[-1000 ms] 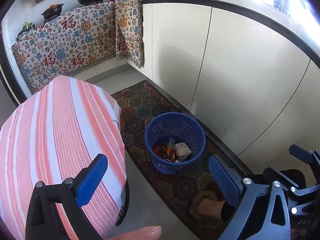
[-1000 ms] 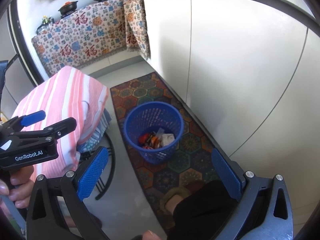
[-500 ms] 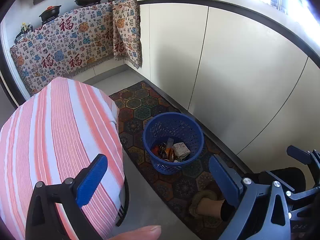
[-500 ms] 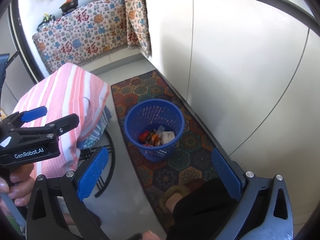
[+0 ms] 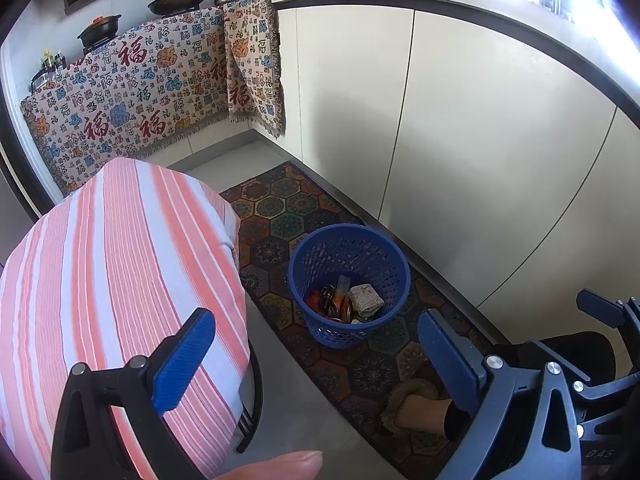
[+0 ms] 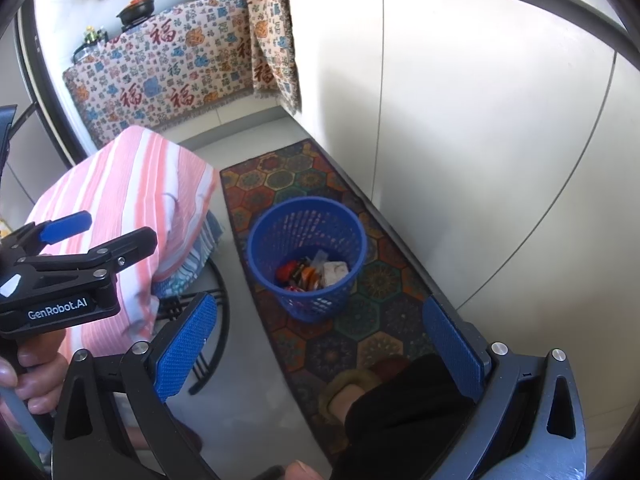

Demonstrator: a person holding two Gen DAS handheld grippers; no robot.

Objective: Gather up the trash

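A blue mesh trash basket (image 5: 349, 285) stands on a patterned floor mat; it also shows in the right wrist view (image 6: 307, 256). Inside lie several pieces of trash (image 5: 345, 300), among them a crumpled paper wad and red and orange wrappers, also seen in the right wrist view (image 6: 314, 273). My left gripper (image 5: 316, 356) is open and empty, held above and in front of the basket. My right gripper (image 6: 320, 344) is open and empty, also above and short of the basket. The left gripper shows from the side in the right wrist view (image 6: 64, 264).
A round table with a pink striped cloth (image 5: 104, 288) stands left of the basket. Cream cabinet fronts (image 5: 460, 152) run along the right. A patterned cloth (image 5: 132, 92) hangs over the far counter with pots on top. The person's slippered foot (image 5: 416, 404) is on the mat (image 5: 288, 216).
Both grippers have drifted slightly back and up; the basket sits a little lower and further in view. Both stay open and empty.
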